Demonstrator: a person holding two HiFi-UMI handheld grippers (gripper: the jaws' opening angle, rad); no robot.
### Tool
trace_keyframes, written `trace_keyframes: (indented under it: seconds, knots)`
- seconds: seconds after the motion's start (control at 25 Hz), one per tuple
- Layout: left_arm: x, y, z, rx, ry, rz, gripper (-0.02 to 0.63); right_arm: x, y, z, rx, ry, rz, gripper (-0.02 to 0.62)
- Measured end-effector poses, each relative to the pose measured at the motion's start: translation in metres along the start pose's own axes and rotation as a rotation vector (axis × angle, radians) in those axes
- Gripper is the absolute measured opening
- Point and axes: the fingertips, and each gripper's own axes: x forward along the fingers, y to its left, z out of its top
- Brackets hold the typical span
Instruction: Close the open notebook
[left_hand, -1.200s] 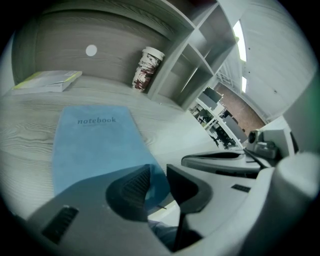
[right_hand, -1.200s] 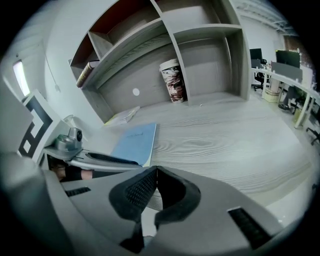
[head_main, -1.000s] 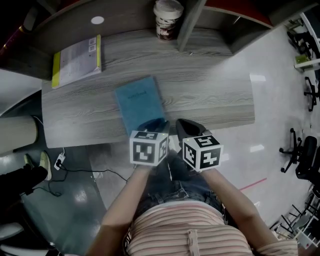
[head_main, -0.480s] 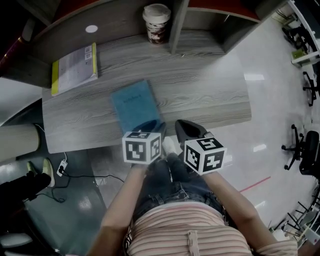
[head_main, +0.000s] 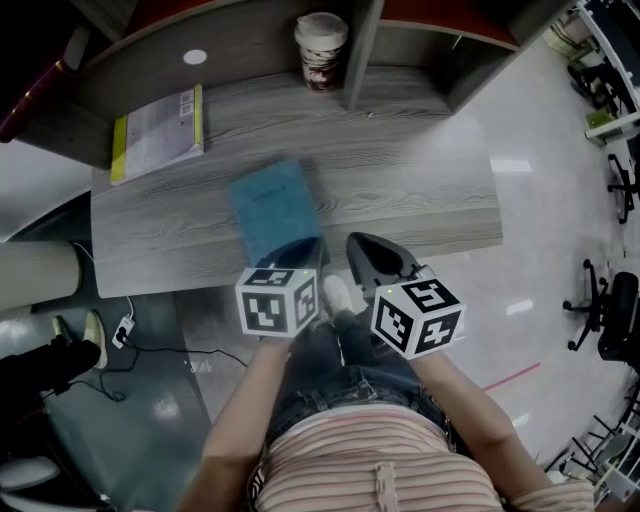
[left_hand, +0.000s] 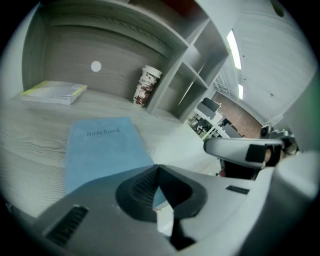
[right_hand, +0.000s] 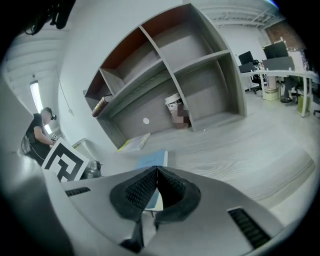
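The closed blue notebook (head_main: 275, 208) lay mid-frame near the grey wooden desk's (head_main: 420, 190) edge. The left gripper (head_main: 305, 246), jaws just closed on nothing, or the shut, empty right gripper (head_main: 358, 243) could perhaps nudge it off.

The notebook (head_main: 270, 205) is plain blue, the desk (head_main: 420, 190) grey wood-grain. The book (head_main: 160, 130) has a yellow edge, the paper cup (head_main: 322, 50) a brown-and-white print. My shirt (head_main: 380, 450) is pink-striped.

Desk (head_main: 400, 180): grey wood-grain surface, matt. Notebook (head_main: 270, 205): blue cover, smooth, matt. Left gripper (left_hand: 158, 167) and right gripper (right_hand: 156, 170): smooth grey plastic shells, black ribbed pads (left_hand: 144, 186). Floor (head_main: 540, 200): pale, glossy, reflecting lights. Cup (head_main: 321, 45): printed paper
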Motion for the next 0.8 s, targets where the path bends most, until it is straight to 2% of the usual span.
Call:
trace_keyframes:
  seconds: [0.2,0.48,0.8]
  knots:
    - [-0.028,0.007,0.016,0.004,-0.118,0.037,0.012,-0.003,0.016,0.014,-0.028,-0.045,0.050,0.009]
    - [-0.082,0.024,0.039,0.045,-0.311,0.162,0.012,-0.003,0.037,0.030,-0.091,-0.095,0.092,0.009]
    - [-0.135,0.031,0.052,0.054,-0.463,0.218,0.012,-0.011,0.068,0.044,-0.205,-0.163,0.157,0.009]
